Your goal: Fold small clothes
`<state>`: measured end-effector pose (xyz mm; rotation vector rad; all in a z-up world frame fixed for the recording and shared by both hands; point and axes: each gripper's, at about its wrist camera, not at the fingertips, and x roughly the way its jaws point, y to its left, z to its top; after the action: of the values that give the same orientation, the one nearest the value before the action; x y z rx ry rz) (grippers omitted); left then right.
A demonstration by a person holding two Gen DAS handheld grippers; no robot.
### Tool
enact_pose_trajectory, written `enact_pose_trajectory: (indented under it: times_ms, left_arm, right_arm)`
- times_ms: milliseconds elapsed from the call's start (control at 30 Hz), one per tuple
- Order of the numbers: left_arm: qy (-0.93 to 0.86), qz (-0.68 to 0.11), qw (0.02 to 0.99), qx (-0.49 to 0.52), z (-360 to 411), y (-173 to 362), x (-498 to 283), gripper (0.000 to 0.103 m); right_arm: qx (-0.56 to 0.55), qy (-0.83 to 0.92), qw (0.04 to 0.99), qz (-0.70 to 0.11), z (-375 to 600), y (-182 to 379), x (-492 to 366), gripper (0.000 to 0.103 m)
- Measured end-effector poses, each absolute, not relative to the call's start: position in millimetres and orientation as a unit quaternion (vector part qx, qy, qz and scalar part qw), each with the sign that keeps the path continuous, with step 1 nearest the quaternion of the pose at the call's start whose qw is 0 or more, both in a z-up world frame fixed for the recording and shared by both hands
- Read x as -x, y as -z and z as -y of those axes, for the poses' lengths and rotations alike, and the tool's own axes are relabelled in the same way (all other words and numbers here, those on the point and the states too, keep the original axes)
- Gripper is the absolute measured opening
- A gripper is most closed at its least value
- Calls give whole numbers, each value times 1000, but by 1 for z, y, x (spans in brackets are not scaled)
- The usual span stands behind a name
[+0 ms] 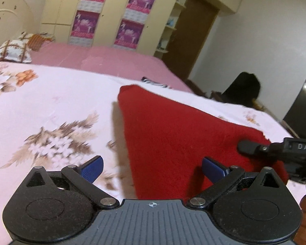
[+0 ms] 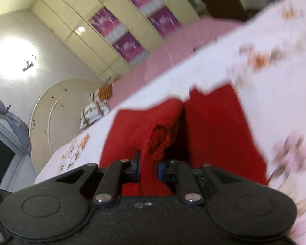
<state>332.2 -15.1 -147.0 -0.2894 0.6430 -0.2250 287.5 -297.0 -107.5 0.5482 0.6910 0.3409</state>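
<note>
A red garment (image 1: 173, 134) is spread on a floral bedsheet (image 1: 51, 102) before a poster-covered wardrobe (image 1: 112, 14). Its edge is pinched by the right gripper (image 2: 149, 168); the left gripper (image 1: 152, 166) is held wide apart, empty.

I'm seeing the red cloth (image 1: 173, 134) looking fuzzy and matt, like a wool knit. The bed sheet (image 1: 51, 102) is looking like smooth printed cotton. My left gripper (image 1: 152, 168) is showing matt black plastic, shiny metal rivets and ribbed blue fingers (image 1: 92, 169). The wardrobe doors (image 1: 110, 10) are gleaming glossy cream.
</note>
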Motion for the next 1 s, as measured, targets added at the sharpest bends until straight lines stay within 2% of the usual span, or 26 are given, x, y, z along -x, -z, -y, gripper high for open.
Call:
enact_pose_trajectory:
  times_ms: [167,300,400,533,767,867,933,1000]
  left_arm:
    - [129,-324,928,134,38,148,-336,102]
    - [129,-376,912,99,59,174,-343,102]
    - [129,-390,907,91,62,184,-344,102]
    - [125,-385,909,98,56,172,-342,102]
    - [127,-339,925,117,50,142,-338,102]
    - [125,-354,921,101,57,149,-343,102]
    - [120,-398,906,85,63,168,-351,102]
    - [123,-417,897,84,65,182,-352,102]
  right_arm:
    - [-199,-140,919,-309,315,85,-270,14]
    - [-192,-85,919,-333,334,112,-256,14]
    - [-188,-65,902,-383,334,144,-256,22]
    - [-177,-55,915,-359,337,127,-248,28]
    - [-116,-63,945,-298,320,82,-229,27]
    - [-103,-85,939,-317,305,86,-233,26]
    - [-83,-84,934,-338,297,98,-233,26]
    - [-55,-68,919,-383,294,118,-235,20]
